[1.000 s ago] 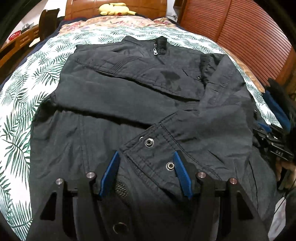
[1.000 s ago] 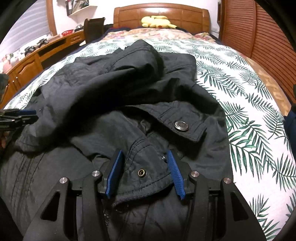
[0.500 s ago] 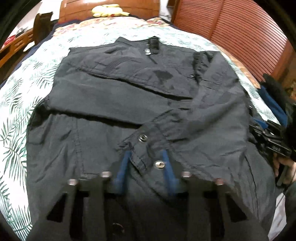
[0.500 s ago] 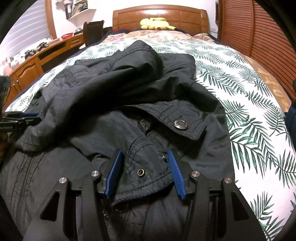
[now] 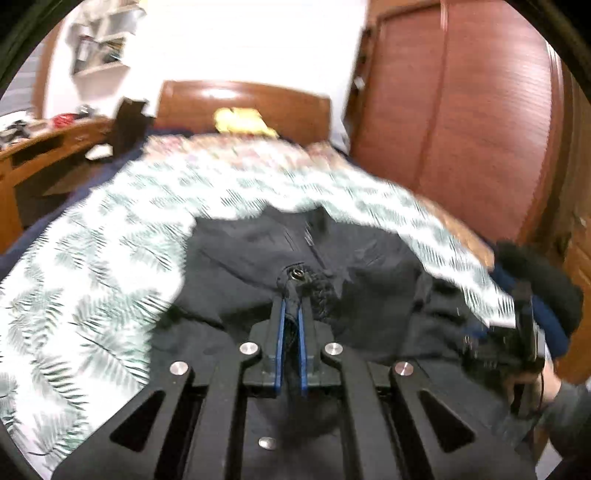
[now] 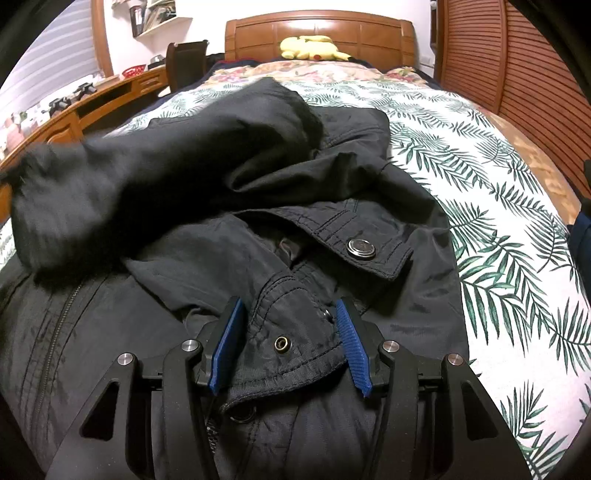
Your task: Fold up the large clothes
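A large black jacket (image 6: 258,177) lies on a bed with a palm-leaf cover (image 6: 498,221). In the left wrist view my left gripper (image 5: 290,306) is shut on the jacket's sleeve cuff (image 5: 297,277), with its snap, and holds it up above the jacket body (image 5: 236,266). In the right wrist view my right gripper (image 6: 288,332) is open, its blue pads either side of a snap-studded hem edge (image 6: 282,345). The raised sleeve shows blurred at the left of that view (image 6: 74,192). The right gripper also shows at the far right of the left wrist view (image 5: 524,339).
A wooden headboard (image 6: 317,33) with a yellow plush toy (image 6: 310,48) stands at the far end. A wooden desk (image 6: 92,107) runs along the left. A slatted wooden wardrobe (image 6: 517,55) is on the right. Bare bed cover lies to the right of the jacket.
My left gripper has shut on the sleeve cuff and lifted it, tilting the view up toward the headboard. My right gripper has stayed open over the hem.
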Demonstrator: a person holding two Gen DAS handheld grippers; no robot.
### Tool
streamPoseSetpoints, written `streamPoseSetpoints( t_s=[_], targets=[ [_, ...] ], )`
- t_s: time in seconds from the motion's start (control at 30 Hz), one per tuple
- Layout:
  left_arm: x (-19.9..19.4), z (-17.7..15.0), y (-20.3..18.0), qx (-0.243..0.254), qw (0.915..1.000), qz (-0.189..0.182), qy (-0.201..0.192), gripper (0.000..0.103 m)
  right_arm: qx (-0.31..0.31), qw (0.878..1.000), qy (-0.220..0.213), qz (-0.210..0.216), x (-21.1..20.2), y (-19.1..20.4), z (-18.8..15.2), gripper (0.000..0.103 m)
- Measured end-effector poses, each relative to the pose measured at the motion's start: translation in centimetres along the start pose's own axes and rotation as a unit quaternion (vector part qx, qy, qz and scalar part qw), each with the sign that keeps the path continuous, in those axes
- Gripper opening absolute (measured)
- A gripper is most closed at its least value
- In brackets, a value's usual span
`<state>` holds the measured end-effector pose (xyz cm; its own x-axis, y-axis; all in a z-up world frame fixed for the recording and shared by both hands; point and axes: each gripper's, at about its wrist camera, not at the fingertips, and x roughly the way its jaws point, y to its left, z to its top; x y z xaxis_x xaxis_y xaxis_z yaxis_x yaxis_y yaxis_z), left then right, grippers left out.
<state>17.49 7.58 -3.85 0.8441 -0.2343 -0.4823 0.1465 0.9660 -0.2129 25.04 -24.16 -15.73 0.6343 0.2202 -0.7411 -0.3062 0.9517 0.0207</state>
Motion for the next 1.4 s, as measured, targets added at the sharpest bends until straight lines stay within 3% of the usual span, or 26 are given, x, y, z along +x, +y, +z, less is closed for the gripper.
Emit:
streamPoseSetpoints(
  t_s=[0.07,0.23,0.47,0.63,0.87,1.1,1.17,1.23,1.3,1.4],
  targets=[
    [-0.2,0.1,1.6,-0.009,0.9999,0.013,0.004,0.002,0.000,1.000,0.000,0.000,0.0,0.0,0.0,0.053],
    [1.4,-1.1,3.9,-0.011,0.9970,0.048,0.059,0.003,-0.001,1.000,0.002,-0.001,0.0,0.0,0.0,0.053],
    [1.4,-1.8,3.1,0.008,0.9972,0.031,0.068,0.006,0.008,1.000,0.007,0.007,0.0,-0.3,0.1,0.054],
    [0.7,-1.7,3.2,0.014,0.9971,0.029,0.069,0.014,0.006,1.000,0.018,0.015,-1.0,-0.8,1.6,0.054],
    [-0.4,-1.4,3.9,0.007,0.9982,0.018,0.057,0.025,-0.027,0.999,-0.007,-0.034,-2.0,-2.3,6.0,0.054],
    [0.8,-2.0,2.9,0.020,0.9967,0.007,0.078,0.034,-0.025,0.996,0.039,-0.081,2.3,-4.6,8.5,0.052],
    [1.0,-2.2,2.6,0.023,0.9964,0.006,0.082,0.036,-0.031,0.994,0.052,-0.089,3.4,-4.8,8.8,0.039],
    [1.2,-2.3,2.4,0.027,0.9958,0.003,0.087,0.037,-0.044,0.992,0.058,-0.099,3.9,-5.0,9.1,0.000],
    [1.3,-2.4,2.1,0.029,0.9955,-0.001,0.090,0.038,-0.037,0.989,0.047,-0.132,3.8,-6.1,9.4,0.000],
    [1.6,-2.6,1.6,0.036,0.9949,-0.005,0.094,0.039,0.027,0.984,0.078,-0.157,4.9,-9.5,9.1,0.000]
  ],
)
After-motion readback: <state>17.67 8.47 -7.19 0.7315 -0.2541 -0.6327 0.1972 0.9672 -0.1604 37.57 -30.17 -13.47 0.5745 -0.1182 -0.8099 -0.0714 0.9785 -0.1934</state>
